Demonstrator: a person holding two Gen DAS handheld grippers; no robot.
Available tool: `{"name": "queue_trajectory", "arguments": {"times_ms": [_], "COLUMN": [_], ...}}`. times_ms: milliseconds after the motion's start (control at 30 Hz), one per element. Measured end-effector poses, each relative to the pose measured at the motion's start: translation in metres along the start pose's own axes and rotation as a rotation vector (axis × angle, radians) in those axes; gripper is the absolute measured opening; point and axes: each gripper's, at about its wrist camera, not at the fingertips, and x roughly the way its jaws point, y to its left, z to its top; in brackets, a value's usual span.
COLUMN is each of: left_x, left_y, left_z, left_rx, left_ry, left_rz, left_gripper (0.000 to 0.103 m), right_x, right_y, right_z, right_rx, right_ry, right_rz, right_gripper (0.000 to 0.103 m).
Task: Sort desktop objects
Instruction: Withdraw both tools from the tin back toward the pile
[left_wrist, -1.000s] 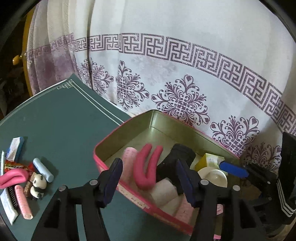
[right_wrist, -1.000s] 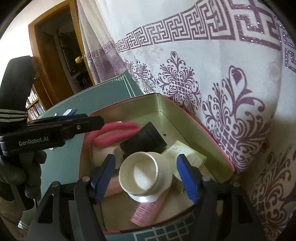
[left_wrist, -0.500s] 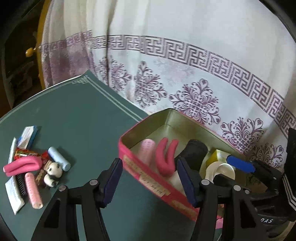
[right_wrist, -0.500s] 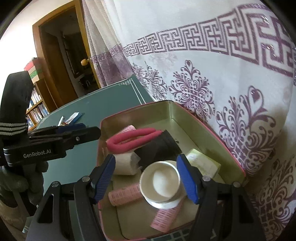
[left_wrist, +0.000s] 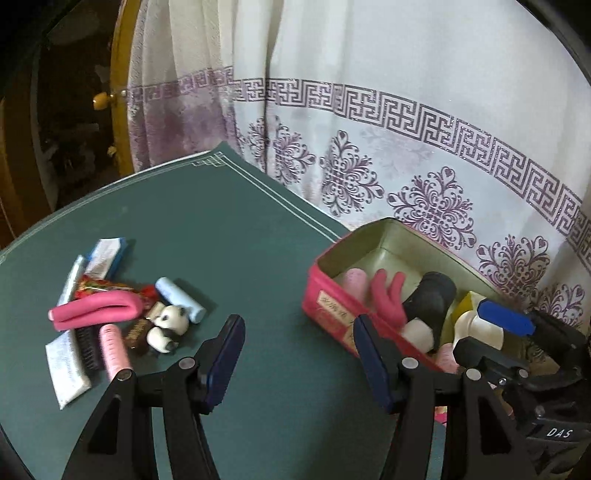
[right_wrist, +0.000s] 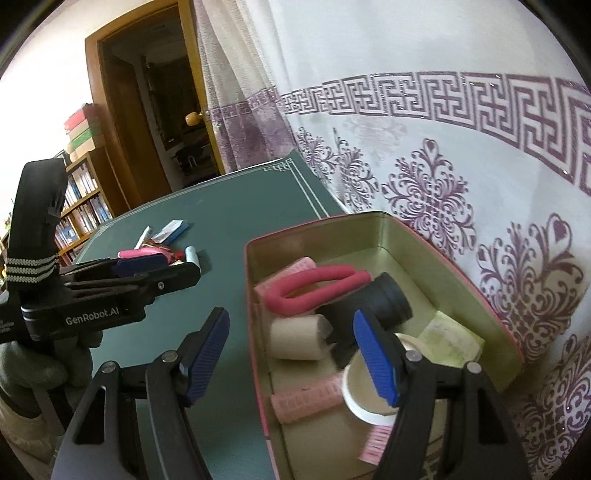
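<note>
A pink tin box (left_wrist: 334, 314) (right_wrist: 450, 262) on the green table holds a pink bent foam roller (right_wrist: 314, 288), a black cylinder (right_wrist: 373, 302), a beige roll (right_wrist: 295, 338), a white round jar (right_wrist: 365, 391) and pink hair rollers (right_wrist: 306, 402). A pile lies to the left: a pink foam roller (left_wrist: 96, 308), a light blue cylinder (left_wrist: 179, 299), two panda figures (left_wrist: 168, 326), a pink hair roller (left_wrist: 114, 349), packets. My left gripper (left_wrist: 299, 354) is open and empty, between pile and box. My right gripper (right_wrist: 291, 350) is open and empty over the box's near left wall.
A white curtain with purple patterns (left_wrist: 406, 147) hangs right behind the table and the box. The table's far edge with white lines (left_wrist: 266, 192) runs along it. A wooden door (right_wrist: 147, 122) and bookshelves (right_wrist: 81, 199) stand beyond the table on the left.
Both grippers have pulled back and swung left, away from over the box. The pile now shows more centrally in the left wrist view. Both stay open and empty.
</note>
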Motion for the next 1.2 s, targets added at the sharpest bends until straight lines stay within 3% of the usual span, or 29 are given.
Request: {"name": "queue_trajectory", "arguments": {"times_ms": [500, 1200], "left_x": [-0.025, -0.046], "left_y": [0.05, 0.188], "left_z": [-0.021, -0.066], "left_rx": [-0.063, -0.328], "left_ry": [-0.009, 0.025], "left_rz": [0.089, 0.279], "left_gripper": [0.063, 0.063], "right_x": [0.019, 0.056], "right_y": [0.049, 0.105], "right_z": [0.004, 0.009], "right_rx": [-0.053, -0.114], "right_ry": [0.026, 0.086], "right_rz": [0.079, 0.159], "right_gripper": [0.074, 0.074]}}
